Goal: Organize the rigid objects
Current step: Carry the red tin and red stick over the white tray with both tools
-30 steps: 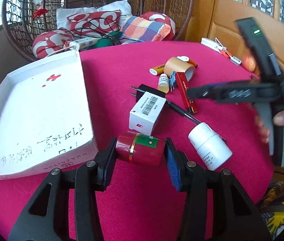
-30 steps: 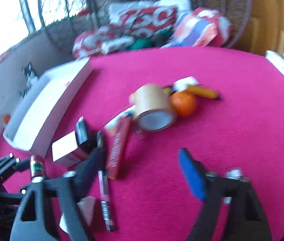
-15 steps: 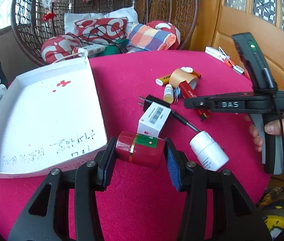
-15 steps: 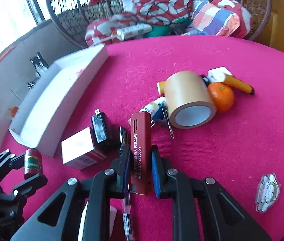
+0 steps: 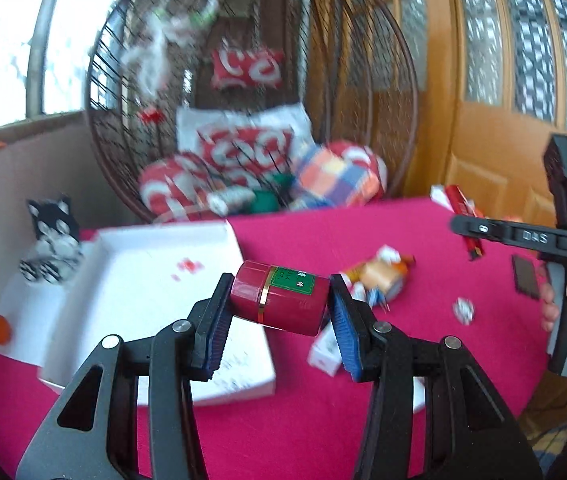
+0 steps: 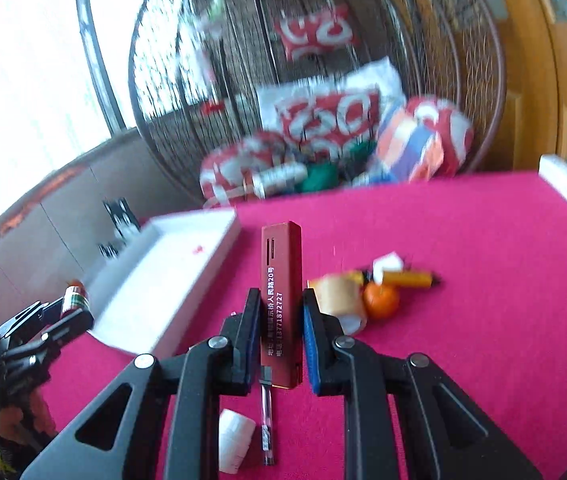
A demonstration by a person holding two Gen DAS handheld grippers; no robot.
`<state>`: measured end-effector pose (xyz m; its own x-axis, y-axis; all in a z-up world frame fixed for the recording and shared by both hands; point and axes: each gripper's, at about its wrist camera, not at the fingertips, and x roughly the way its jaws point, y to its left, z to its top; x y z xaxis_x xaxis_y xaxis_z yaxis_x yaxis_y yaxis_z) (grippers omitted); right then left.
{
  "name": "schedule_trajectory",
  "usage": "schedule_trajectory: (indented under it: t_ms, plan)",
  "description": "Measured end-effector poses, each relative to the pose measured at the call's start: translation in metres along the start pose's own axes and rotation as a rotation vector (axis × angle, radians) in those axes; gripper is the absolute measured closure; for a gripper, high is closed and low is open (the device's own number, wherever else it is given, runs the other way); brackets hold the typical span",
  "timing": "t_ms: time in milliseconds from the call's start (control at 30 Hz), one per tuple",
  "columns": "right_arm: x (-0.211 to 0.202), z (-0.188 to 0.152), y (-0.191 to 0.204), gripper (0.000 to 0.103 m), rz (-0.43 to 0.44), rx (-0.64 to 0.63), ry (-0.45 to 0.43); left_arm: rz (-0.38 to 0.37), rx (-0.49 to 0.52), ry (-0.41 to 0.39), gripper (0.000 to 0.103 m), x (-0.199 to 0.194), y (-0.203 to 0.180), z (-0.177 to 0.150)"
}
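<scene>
My left gripper (image 5: 279,316) is shut on a red canister with a green label (image 5: 281,302), held in the air by the right edge of the white box (image 5: 131,304). It also shows far left in the right wrist view (image 6: 73,300). My right gripper (image 6: 281,336) is shut on a long dark-red box with white print (image 6: 281,300), lifted above the pink table (image 6: 463,320). In the left wrist view that red box (image 5: 463,216) sticks up from the right gripper at the right. The white box (image 6: 155,284) lies left of it.
On the table lie a tape roll (image 6: 339,298), an orange (image 6: 381,300), a yellow marker (image 6: 407,278), a pen (image 6: 265,420), a white bottle (image 6: 235,440) and a small white carton (image 5: 325,354). A wicker chair with cushions (image 5: 251,148) stands behind.
Both grippers have risen off the table with their loads. The red canister went up toward the white box. The dark-red box, gripped half a second ago, is now lifted clear.
</scene>
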<state>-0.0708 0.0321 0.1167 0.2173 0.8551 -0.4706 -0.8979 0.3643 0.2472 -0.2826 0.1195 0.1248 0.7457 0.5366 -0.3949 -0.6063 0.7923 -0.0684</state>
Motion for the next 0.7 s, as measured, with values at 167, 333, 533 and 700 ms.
schedule_trajectory:
  t_ms: [167,333,533,700]
  plan:
    - [-0.03,0.02,0.011,0.085,0.012,-0.04,-0.108,0.058,-0.03,-0.085,0.057,-0.029,0.018,0.017]
    - [-0.039,0.033,0.02,0.085,0.03,-0.063,-0.141,0.094,-0.062,-0.121,0.057,-0.044,0.034,0.022]
    - [-0.036,0.044,0.034,0.085,0.063,-0.088,-0.141,0.131,-0.092,-0.131,0.057,-0.051,0.054,0.018]
    - [-0.027,0.054,0.059,0.085,0.091,-0.144,-0.136,0.158,-0.135,-0.122,0.057,-0.053,0.076,0.013]
